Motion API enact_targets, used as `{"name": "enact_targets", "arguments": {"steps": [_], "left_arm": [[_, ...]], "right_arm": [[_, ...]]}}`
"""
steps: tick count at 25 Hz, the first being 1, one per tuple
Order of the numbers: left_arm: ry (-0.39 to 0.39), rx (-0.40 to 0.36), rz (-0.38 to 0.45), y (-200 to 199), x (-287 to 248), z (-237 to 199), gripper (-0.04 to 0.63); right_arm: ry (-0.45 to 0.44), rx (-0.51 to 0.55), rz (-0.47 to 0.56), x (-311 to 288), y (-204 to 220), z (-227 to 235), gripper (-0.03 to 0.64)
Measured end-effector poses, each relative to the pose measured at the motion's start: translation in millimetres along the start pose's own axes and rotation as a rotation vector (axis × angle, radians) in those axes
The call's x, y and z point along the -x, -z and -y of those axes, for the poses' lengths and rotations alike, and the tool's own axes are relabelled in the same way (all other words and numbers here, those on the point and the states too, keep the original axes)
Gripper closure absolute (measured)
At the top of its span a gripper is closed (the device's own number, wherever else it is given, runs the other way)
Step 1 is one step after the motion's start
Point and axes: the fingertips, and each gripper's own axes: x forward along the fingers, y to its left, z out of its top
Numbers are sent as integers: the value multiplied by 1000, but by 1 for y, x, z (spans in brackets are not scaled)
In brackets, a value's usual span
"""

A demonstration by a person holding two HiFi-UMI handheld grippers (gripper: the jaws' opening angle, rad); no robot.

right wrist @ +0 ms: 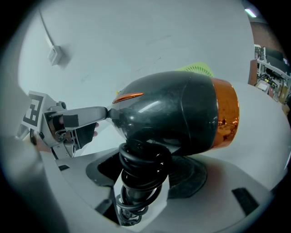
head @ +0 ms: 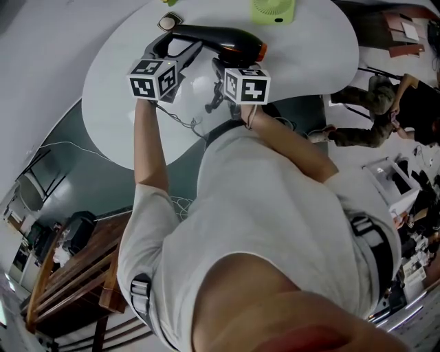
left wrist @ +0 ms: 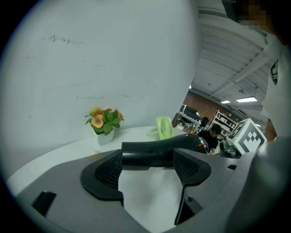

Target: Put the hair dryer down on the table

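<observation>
The black hair dryer (head: 218,37) with an orange end (head: 261,49) is held between both grippers over the white round table (head: 309,48). My left gripper (head: 175,49) is shut on its narrow black barrel (left wrist: 152,153), pads on either side. My right gripper (head: 221,67) is shut on the handle (right wrist: 138,179), which has the black cord coiled around it. The bulbous body (right wrist: 173,113) fills the right gripper view. Loose cord (head: 184,118) hangs below the grippers. Whether the dryer touches the tabletop cannot be told.
A green desk fan (head: 273,10) stands at the table's far edge, beyond the dryer. A small potted flower (left wrist: 104,123) sits to its left. A small round beige object (head: 168,23) lies by the dryer's tip. Another person (head: 371,110) crouches right of the table.
</observation>
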Motion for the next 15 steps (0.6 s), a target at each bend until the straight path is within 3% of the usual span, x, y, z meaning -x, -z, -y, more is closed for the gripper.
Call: {"name": "enact_targets", "arguments": {"steps": [15], "left_arm": [[17, -21, -137, 2, -50, -27, 244]], "right_arm": [[9, -159, -66, -39, -2, 19, 336]]}}
